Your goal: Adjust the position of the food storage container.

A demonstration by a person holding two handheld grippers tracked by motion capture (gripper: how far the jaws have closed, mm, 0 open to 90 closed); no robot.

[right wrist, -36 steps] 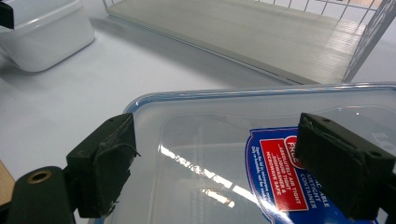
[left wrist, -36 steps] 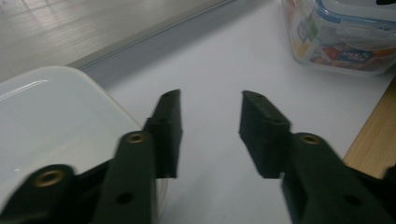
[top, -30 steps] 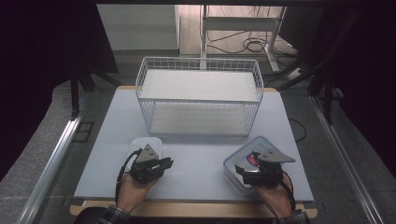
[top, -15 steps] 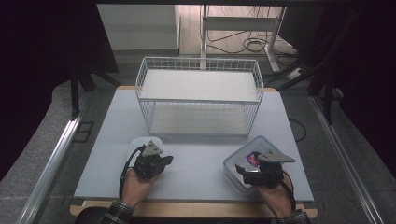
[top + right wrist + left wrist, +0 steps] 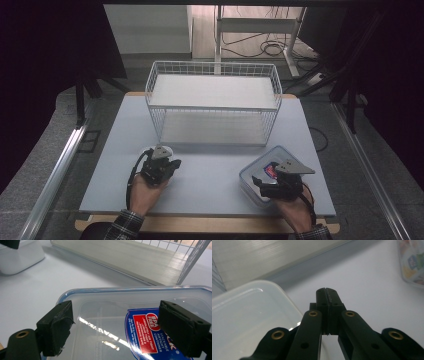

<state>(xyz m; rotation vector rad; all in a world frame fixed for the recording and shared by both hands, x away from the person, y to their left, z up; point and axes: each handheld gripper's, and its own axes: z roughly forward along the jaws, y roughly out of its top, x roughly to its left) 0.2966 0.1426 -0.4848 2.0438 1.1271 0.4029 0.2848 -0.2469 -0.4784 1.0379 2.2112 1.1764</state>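
A: Start at the left gripper. How do its jaws stand?

B: Pressed together with nothing between them; in the left gripper view the two black tips meet along a thin seam. The gripper sits near the front edge of the table, left of the middle.

A: And what lies next to it?

B: A white container, open at the top, just beside the closed jaws on their left in that view. From the high view it shows as a pale rim at the far side of the gripper. Whether the jaws touch its wall I cannot tell.

A: Now the right gripper.

B: Its jaws are spread wide. In the right gripper view the two pads stand well apart above a clear lid with a blue rim, which carries a red and blue label. The lid covers a clear box by the front right corner of the table. The pads hang over the lid; contact is not clear.

A: Farther out?

B: A white wire basket stands at the back of the table, across the middle, well apart from both grippers. Its near side shows in the right gripper view, and the white container appears there too, at the upper left.
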